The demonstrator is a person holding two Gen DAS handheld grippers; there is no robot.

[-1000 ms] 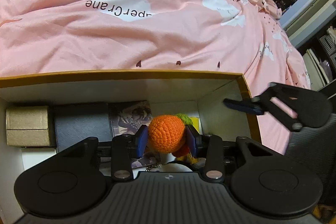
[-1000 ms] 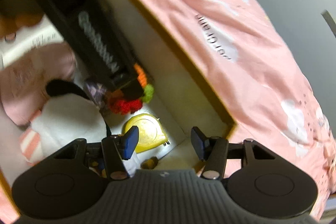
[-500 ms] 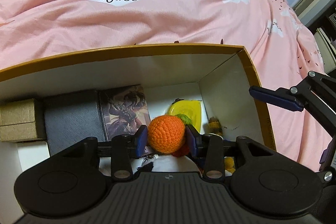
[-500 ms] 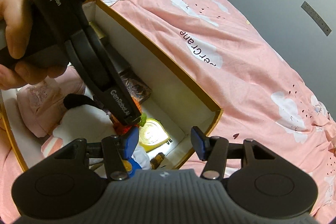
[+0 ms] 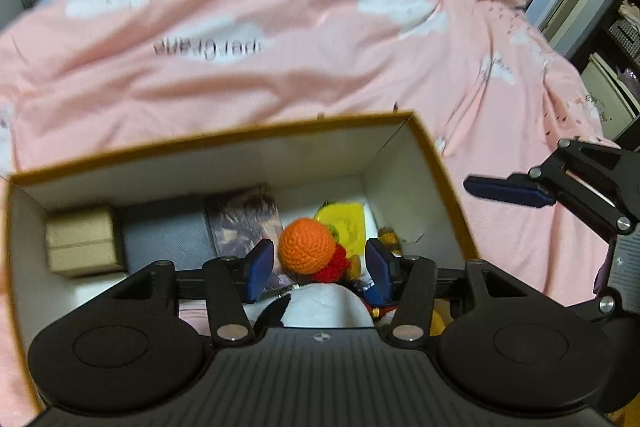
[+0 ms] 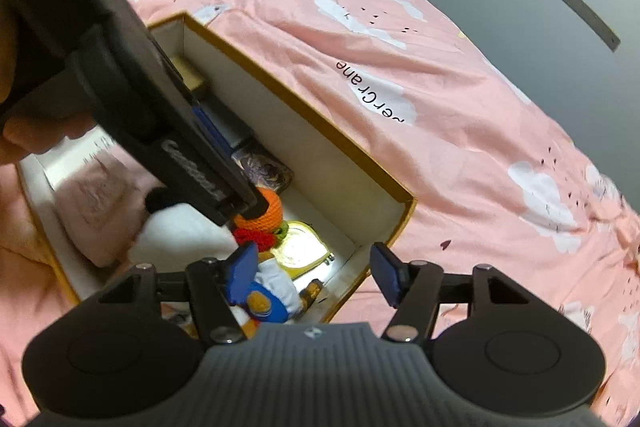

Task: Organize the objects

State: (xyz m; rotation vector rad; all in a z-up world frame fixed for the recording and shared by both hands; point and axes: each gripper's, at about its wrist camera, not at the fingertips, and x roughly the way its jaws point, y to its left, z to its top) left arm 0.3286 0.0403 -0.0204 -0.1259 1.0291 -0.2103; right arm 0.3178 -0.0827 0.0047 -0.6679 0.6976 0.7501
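Observation:
An orange crochet ball (image 5: pixel 306 246) with a green tip and a red part under it lies in the open cardboard box (image 5: pixel 224 141), on top of other toys. My left gripper (image 5: pixel 320 269) is open above the box, its blue pads apart on either side of the ball without touching it. In the right wrist view the ball (image 6: pixel 267 213) sits just below the left gripper's fingertip. My right gripper (image 6: pixel 316 273) is open and empty over the box's right end (image 6: pixel 394 227).
Inside the box lie a tan small box (image 5: pixel 82 247), a grey case (image 5: pixel 166 239), a picture card (image 5: pixel 244 219), a yellow tape measure (image 6: pixel 302 247), a white plush (image 6: pixel 180 239) and a blue-and-white toy (image 6: pixel 268 295). A pink duvet (image 5: pixel 280 39) surrounds it.
My left gripper has opened and let go of the orange ball, which now rests in the box. Both grippers have risen and pulled back from the box.

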